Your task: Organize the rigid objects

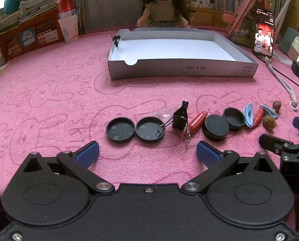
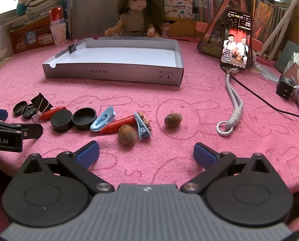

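While both spread wide, the left hand-held gripper (image 1: 147, 152) faces the binder clip (image 1: 180, 117) and the right hand-held gripper (image 2: 146, 152) the acorn (image 2: 127, 134).

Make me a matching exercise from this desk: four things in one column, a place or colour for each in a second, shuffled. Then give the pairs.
1. small binder clip
2. phone
3. doll
4. hair clips

A. light blue
B. behind the box
C. clipped on the box's left wall
D. propped upright, right of the box

Pairs: 1-C, 2-D, 3-B, 4-A
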### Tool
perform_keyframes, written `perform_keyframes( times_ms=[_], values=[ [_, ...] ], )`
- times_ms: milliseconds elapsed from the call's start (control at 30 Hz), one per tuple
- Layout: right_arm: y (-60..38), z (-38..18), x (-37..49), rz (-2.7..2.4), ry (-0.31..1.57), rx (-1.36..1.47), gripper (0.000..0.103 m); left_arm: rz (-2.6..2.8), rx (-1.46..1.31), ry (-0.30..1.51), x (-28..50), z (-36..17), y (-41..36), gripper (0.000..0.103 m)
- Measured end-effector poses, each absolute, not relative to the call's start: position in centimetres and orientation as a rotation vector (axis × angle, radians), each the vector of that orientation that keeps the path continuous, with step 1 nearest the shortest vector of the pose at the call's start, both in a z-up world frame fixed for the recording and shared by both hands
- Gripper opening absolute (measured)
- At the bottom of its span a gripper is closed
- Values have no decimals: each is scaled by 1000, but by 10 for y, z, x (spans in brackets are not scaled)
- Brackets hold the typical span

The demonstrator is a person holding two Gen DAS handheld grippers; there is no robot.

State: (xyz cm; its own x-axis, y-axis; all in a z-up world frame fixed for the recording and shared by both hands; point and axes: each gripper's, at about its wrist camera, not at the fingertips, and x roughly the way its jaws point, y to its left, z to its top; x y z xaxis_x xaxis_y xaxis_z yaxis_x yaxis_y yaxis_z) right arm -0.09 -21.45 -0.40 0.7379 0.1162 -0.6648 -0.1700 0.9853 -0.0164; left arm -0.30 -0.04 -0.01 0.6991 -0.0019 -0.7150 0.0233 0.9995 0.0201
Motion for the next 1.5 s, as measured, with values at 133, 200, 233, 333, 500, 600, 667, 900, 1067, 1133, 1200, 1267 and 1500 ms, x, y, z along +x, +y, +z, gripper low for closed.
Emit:
perform_keyframes(
  times_ms=[133,200,233,333,500,600,667,900,1067,1133,1200,1267,1500],
  values=[
    [-214,-4,-2,156,721,-79,103,-25,33,789,-3,0,0,103],
    [-214,-4,-1,157,727,-79,103,-29,35,789,-2,0,1,103],
    [-214,-4,-1,158,733,-80,103,-30,35,791,-2,0,1,103],
    [-214,-2,4,169,760,-83,103,-34,35,794,-1,1,1,103],
    [-216,-3,2,184,750,-85,103,-42,31,790,-3,2,4,98],
    [-217,-2,1,178,744,-74,103,-47,19,774,-7,6,6,87],
    [-218,-1,-1,182,729,-57,101,-65,9,760,-10,9,8,80],
    [-220,7,-8,195,647,-26,80,-70,-2,697,-17,24,11,58],
    [-219,13,-13,235,607,-18,57,-133,-22,669,-25,35,10,43],
    [-216,14,-13,253,606,-31,54,-168,-26,670,-27,36,8,39],
    [-213,13,-14,267,604,-38,48,-190,-32,686,-27,34,7,30],
    [-210,13,-14,277,610,-46,38,-198,-42,710,-26,30,6,25],
    [-207,10,-13,298,614,-58,29,-160,-56,746,-19,19,9,21]
  ],
)
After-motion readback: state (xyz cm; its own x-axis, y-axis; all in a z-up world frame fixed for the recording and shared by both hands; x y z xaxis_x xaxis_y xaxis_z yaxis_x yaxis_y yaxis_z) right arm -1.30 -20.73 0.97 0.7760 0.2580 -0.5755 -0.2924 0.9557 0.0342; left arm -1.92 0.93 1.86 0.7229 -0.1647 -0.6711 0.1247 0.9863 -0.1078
